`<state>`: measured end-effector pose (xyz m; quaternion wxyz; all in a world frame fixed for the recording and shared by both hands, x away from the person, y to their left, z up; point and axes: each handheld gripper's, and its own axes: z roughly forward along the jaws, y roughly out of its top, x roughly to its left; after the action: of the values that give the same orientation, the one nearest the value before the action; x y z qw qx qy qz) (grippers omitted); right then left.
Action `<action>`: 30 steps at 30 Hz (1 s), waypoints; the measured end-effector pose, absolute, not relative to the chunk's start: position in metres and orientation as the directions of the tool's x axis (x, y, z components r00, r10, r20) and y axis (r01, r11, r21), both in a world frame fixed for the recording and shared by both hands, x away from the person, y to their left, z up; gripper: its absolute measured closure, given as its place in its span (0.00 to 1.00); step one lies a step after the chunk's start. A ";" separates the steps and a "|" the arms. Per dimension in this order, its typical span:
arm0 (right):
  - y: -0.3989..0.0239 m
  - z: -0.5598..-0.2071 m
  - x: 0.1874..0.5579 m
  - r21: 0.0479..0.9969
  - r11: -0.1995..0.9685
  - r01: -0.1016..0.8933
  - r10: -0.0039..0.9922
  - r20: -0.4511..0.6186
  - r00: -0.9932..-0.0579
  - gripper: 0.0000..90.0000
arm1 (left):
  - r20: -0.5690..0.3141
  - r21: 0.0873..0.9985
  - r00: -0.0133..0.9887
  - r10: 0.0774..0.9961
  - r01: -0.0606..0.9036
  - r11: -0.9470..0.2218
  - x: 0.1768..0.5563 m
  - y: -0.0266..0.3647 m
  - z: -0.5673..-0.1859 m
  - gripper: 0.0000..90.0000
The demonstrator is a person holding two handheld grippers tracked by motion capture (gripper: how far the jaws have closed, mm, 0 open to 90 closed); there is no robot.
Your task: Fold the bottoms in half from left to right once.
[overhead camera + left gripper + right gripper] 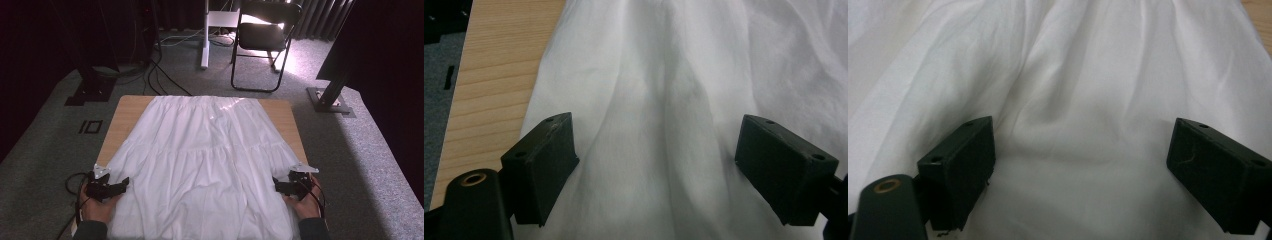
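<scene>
So the room is mostly dark, with black curtains along the far side and a grey carpet floor [45,150] all around. On the far side there's a black folding chair [265,35] catching some light, a white stand post [205,35] just left of it, and a bunch of cables [160,75] snaking across the carpet toward the table. A dark post on a base plate [332,95] stands off to the far right, and another dark base sits at the far left.

The table [122,117] is light wood, and you can really only see it as strips down the left and right edges and at the far corners, because a white tiered skirt [205,160] is spread flat over nearly the whole top. Its narrow gathered waist is at the far edge and it flares out toward the near edge, where the hem runs off the table by the person's arms. The fabric has soft wrinkles and a couple of horizontal seams.

The left gripper [120,186] is at the near left edge of the skirt, jaws spread wide, with cloth lying between them in its own view but nothing pinched. The right gripper [278,185] mirrors it at the near right edge, also spread wide over loose cloth, not clamping it.
</scene>
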<state>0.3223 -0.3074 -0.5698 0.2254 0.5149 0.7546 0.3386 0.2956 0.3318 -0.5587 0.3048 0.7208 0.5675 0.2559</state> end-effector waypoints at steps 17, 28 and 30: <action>-0.307 -0.570 0.322 0.743 0.239 0.626 0.931 0.009 -0.366 0.13 | 0.024 0.712 0.245 0.969 0.676 -0.189 0.297 0.334 -0.554 0.28; -0.307 -0.570 0.322 0.743 0.239 0.625 0.931 0.009 -0.365 0.13 | -0.028 0.736 0.201 0.979 0.668 -0.116 0.303 0.367 -0.531 0.33; -0.307 -0.570 0.322 0.744 0.237 0.625 0.931 0.009 -0.364 0.14 | -0.069 0.722 0.209 0.975 0.685 -0.096 0.306 0.371 -0.537 0.31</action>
<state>0.3216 -0.3073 -0.5698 0.2261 0.5166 0.7533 0.3385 0.3056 0.3706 -0.5366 0.3258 0.7059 0.5882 0.2226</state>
